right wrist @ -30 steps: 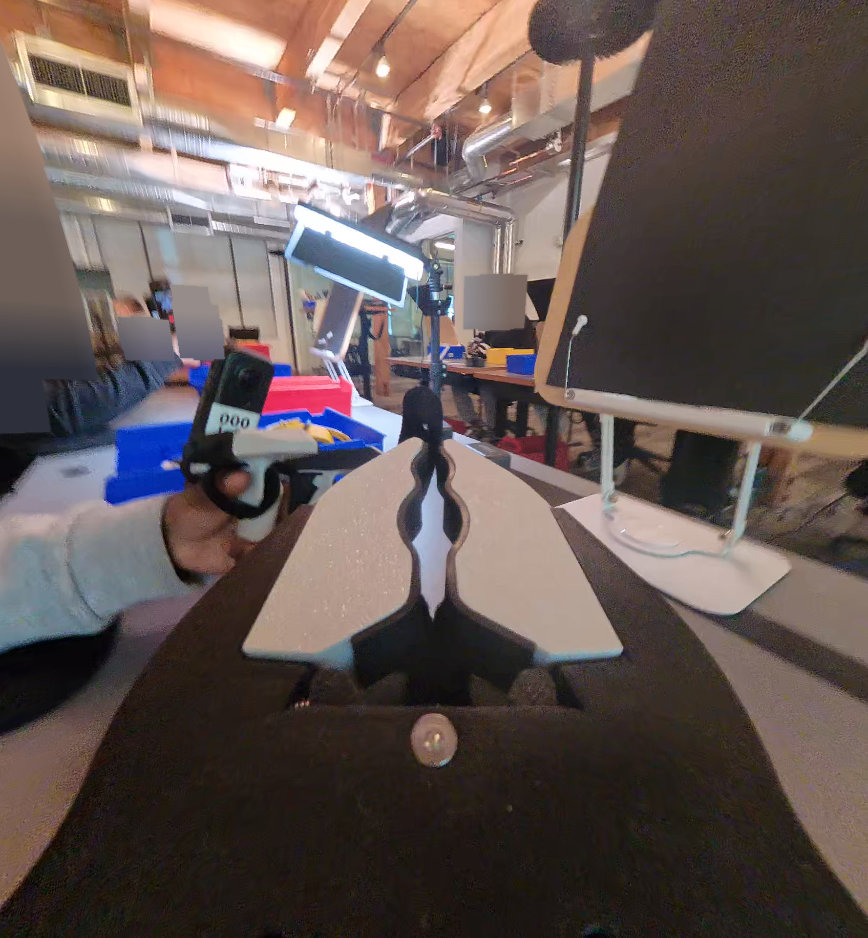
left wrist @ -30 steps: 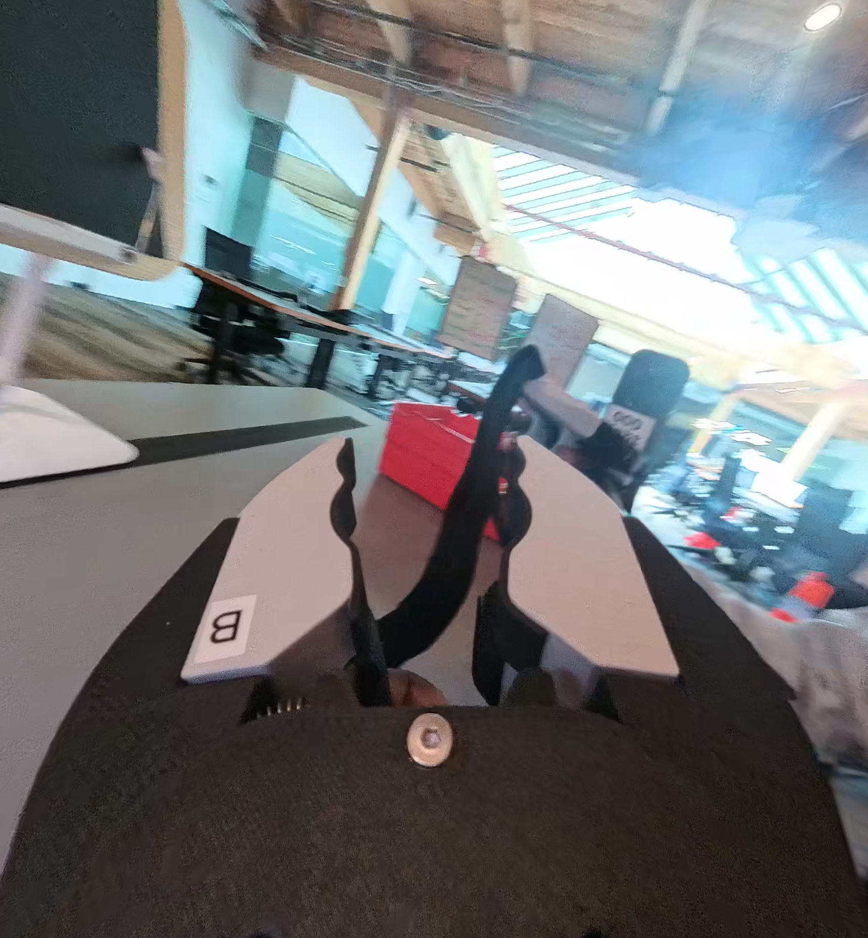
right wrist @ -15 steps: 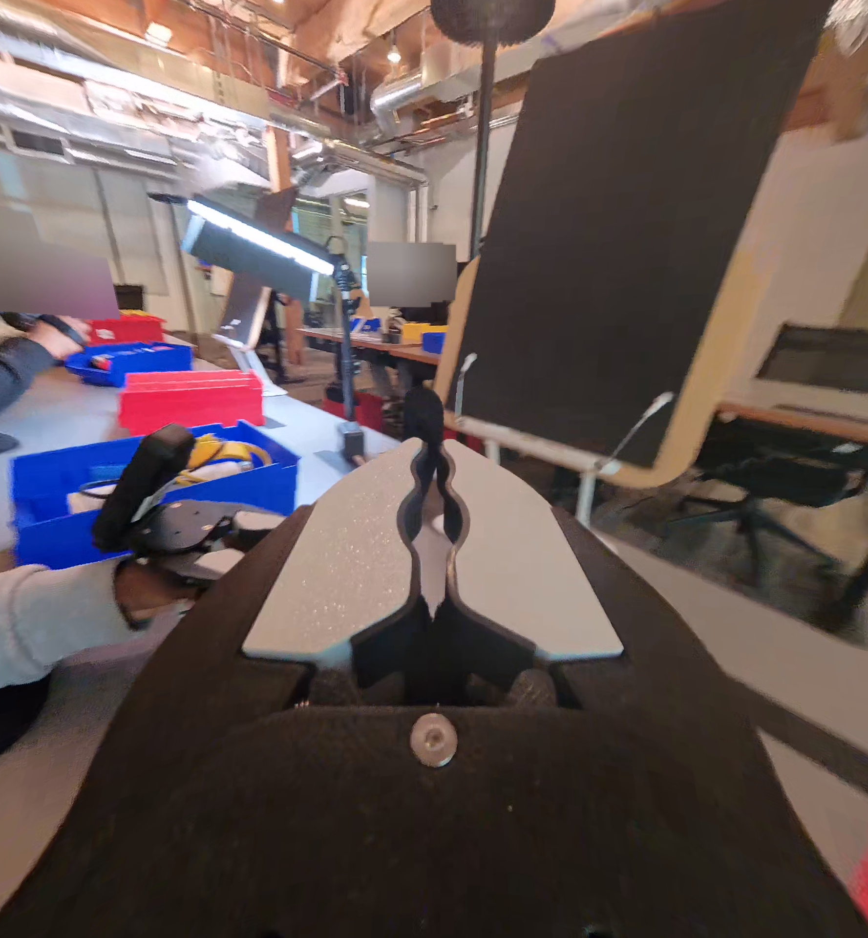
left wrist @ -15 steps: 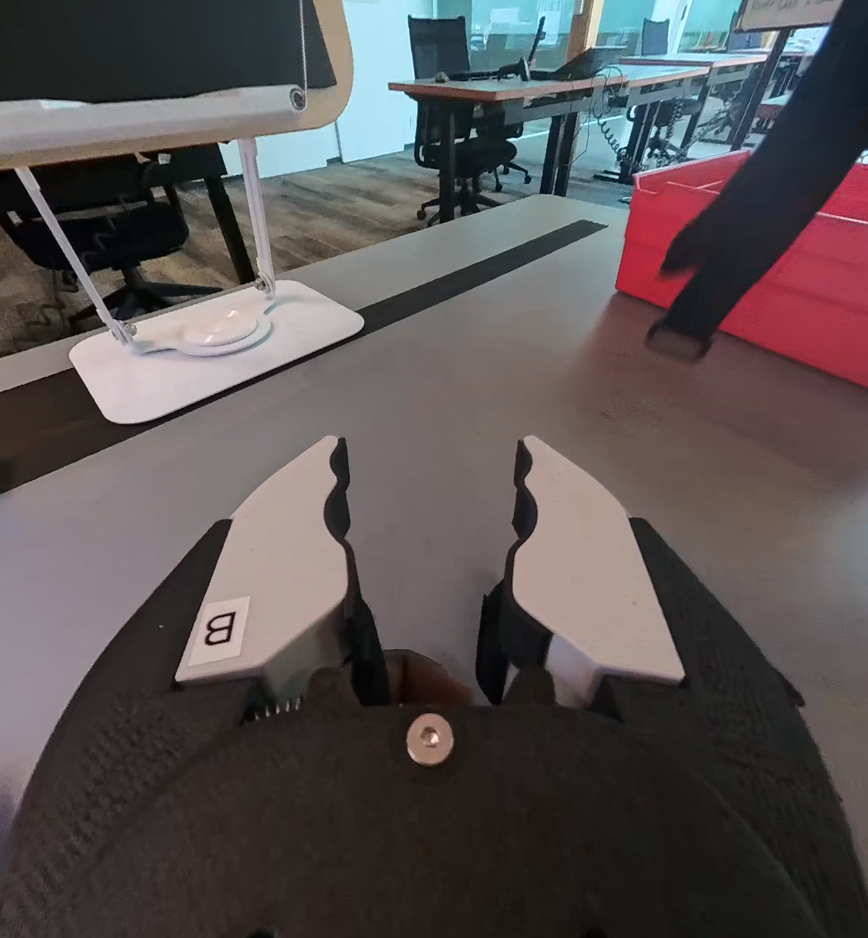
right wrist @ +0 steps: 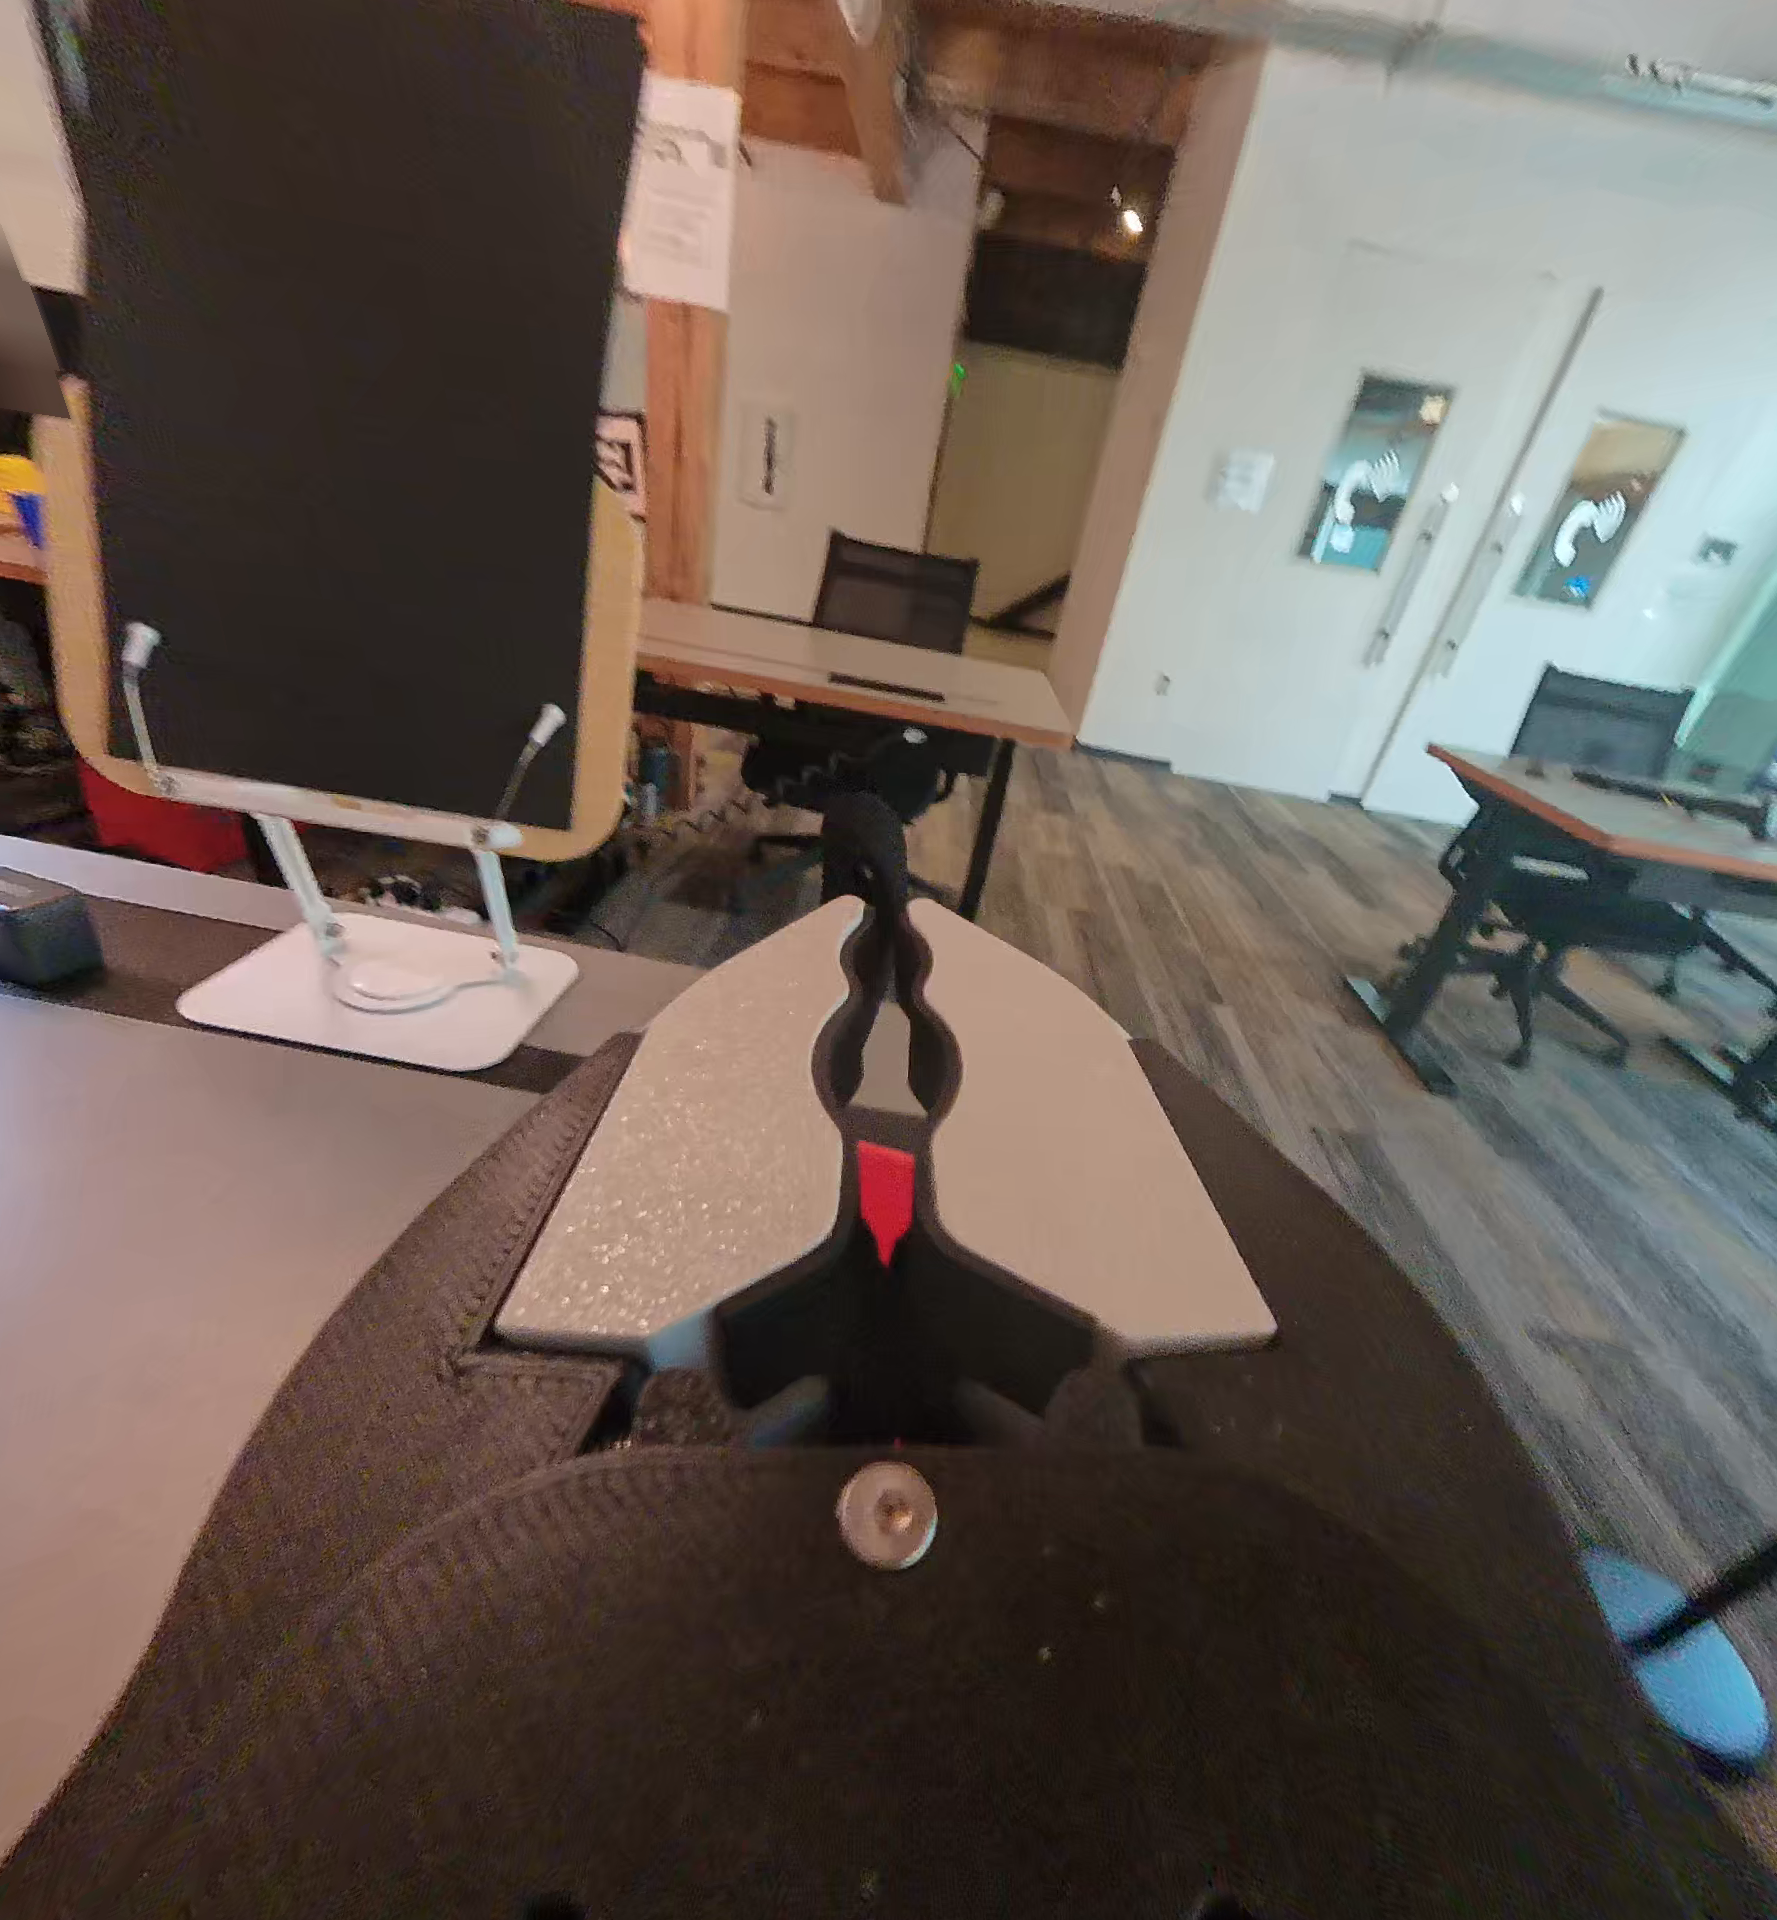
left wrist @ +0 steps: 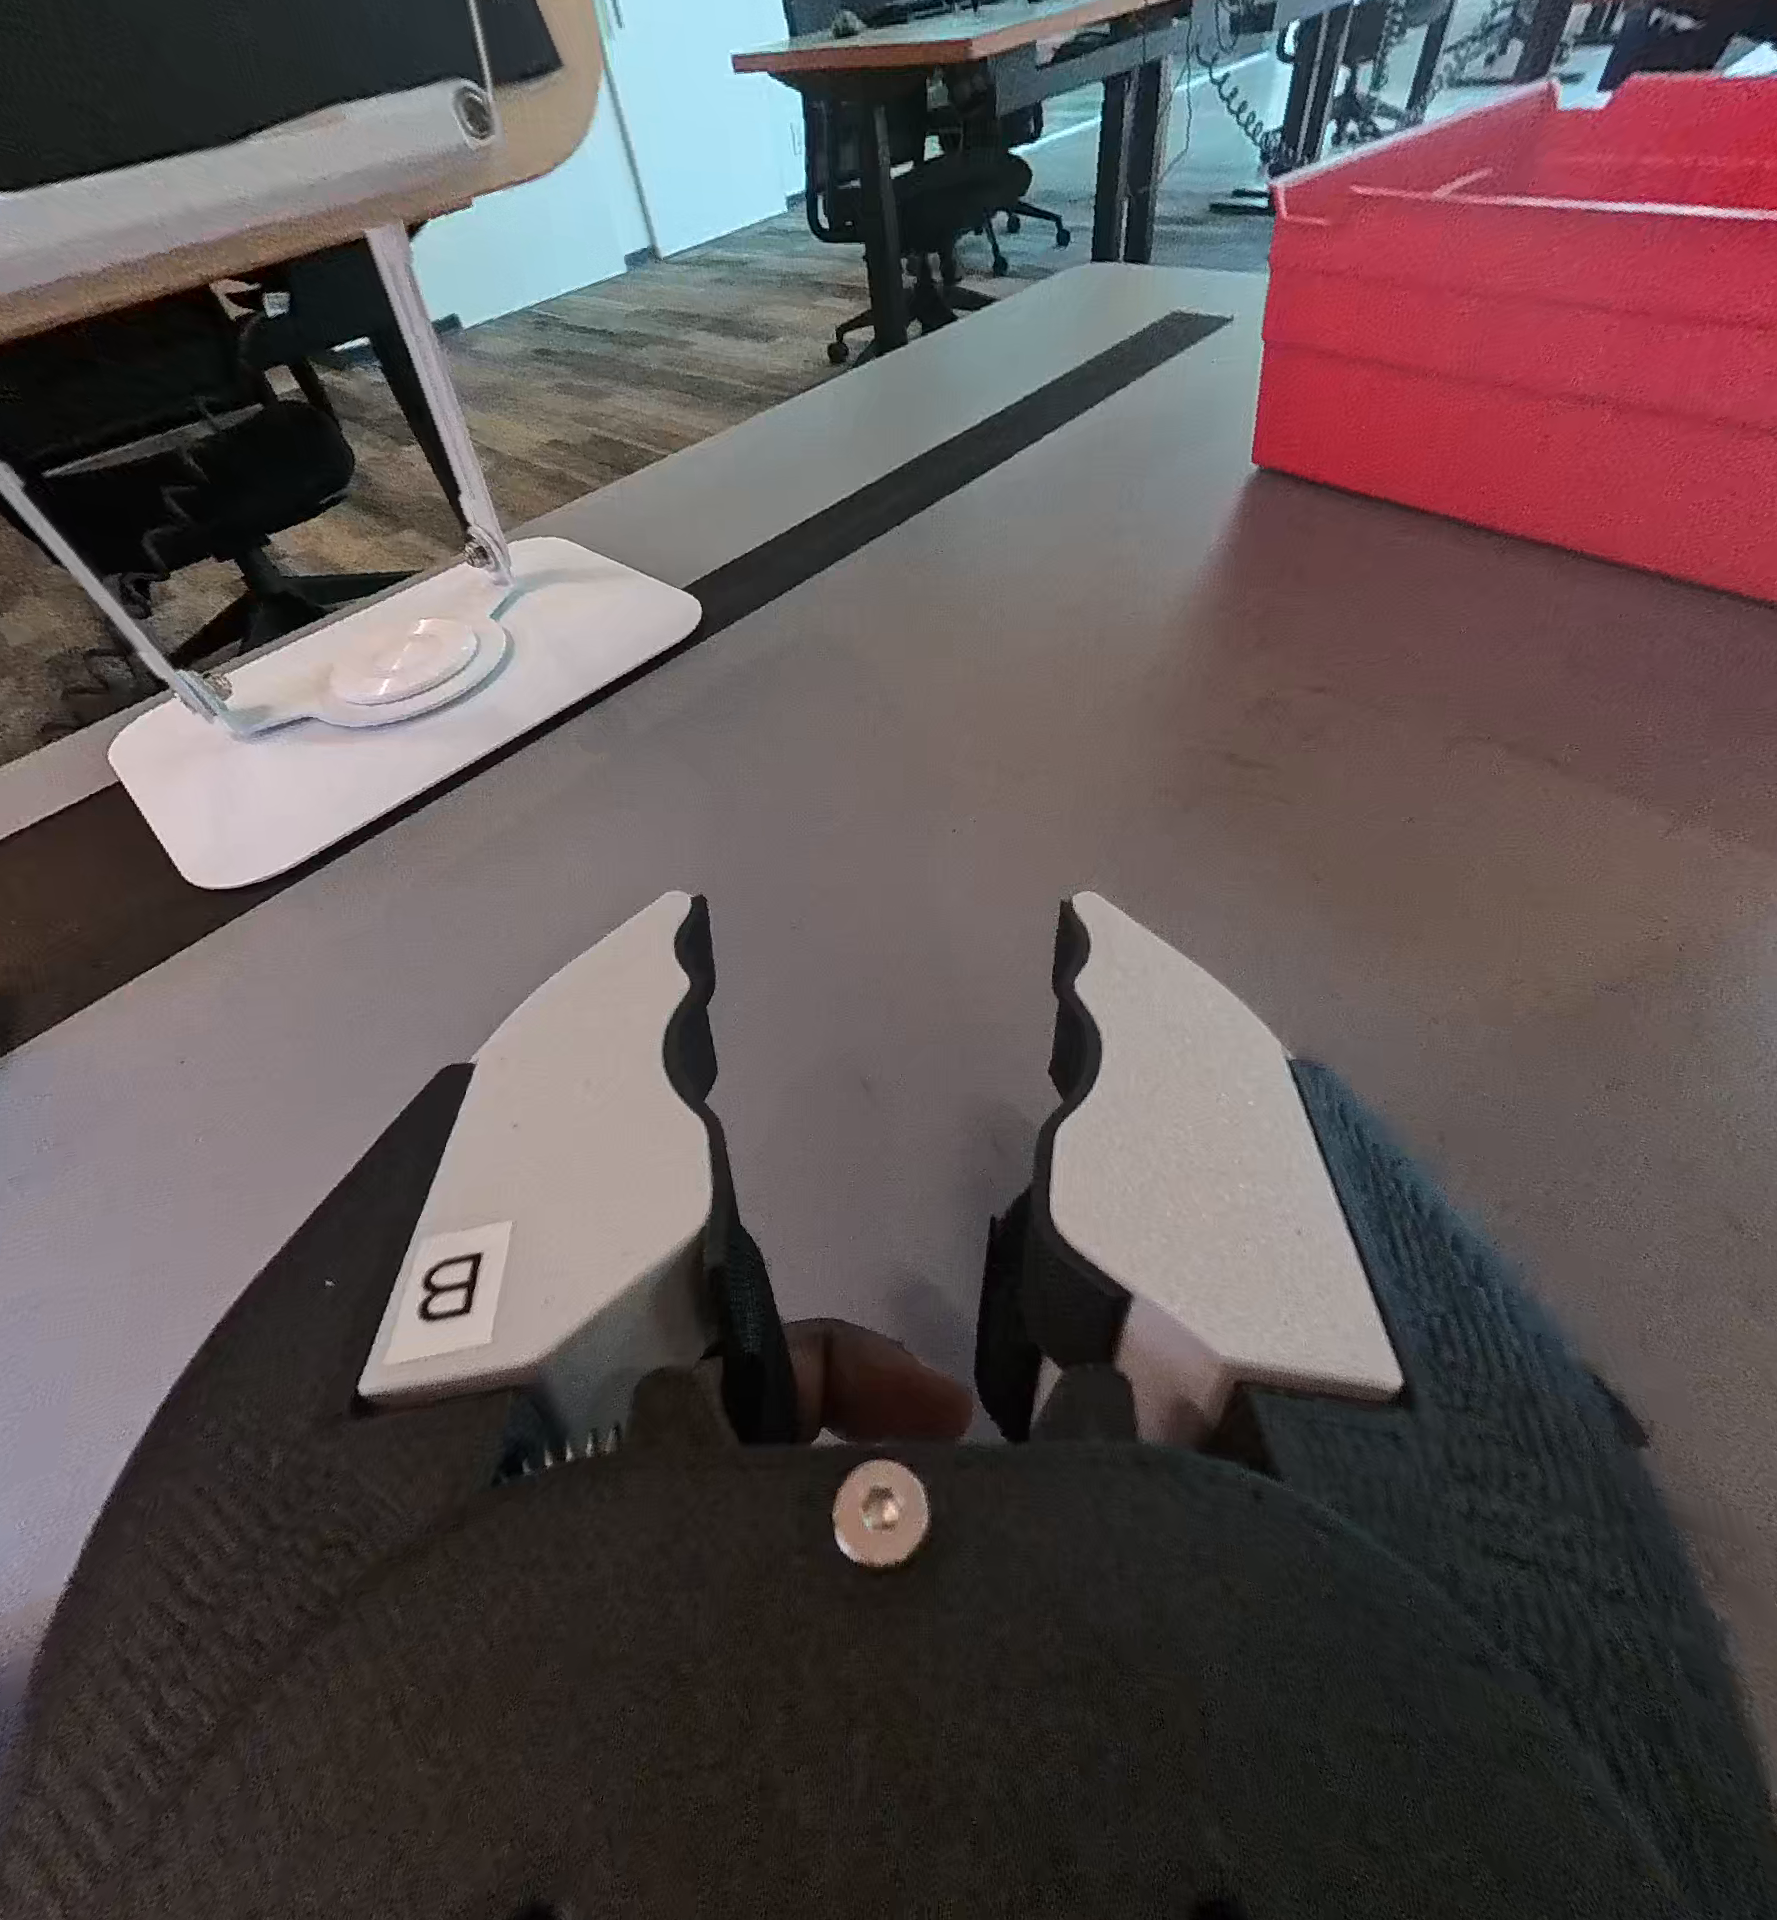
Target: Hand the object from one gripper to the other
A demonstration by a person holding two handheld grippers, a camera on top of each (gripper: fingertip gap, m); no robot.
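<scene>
My right gripper (right wrist: 886, 914) is shut on a long black curved object (right wrist: 871, 844). The object's top end sticks up past the fingertips, and the rest hangs below, hidden by the gripper body. My left gripper (left wrist: 882, 914) is open and empty, held low over the grey table (left wrist: 1123, 748), with only bare tabletop between its fingers (left wrist: 593, 1101). The object does not show in the left wrist view. Neither gripper shows in the other's view.
A red bin (left wrist: 1590, 332) stands on the table at the right of the left gripper. A white stand base (left wrist: 396, 717) carrying a black panel (right wrist: 344, 416) sits near the table's far edge. A small dark box (right wrist: 16, 925) lies beside it. Desks and chairs stand beyond. Left tips to right tips: about 45 cm.
The black object has left my open left gripper and stays in my shut right gripper. The left gripper tilted down towards the table. The right gripper swung right, away from the blue bins.
</scene>
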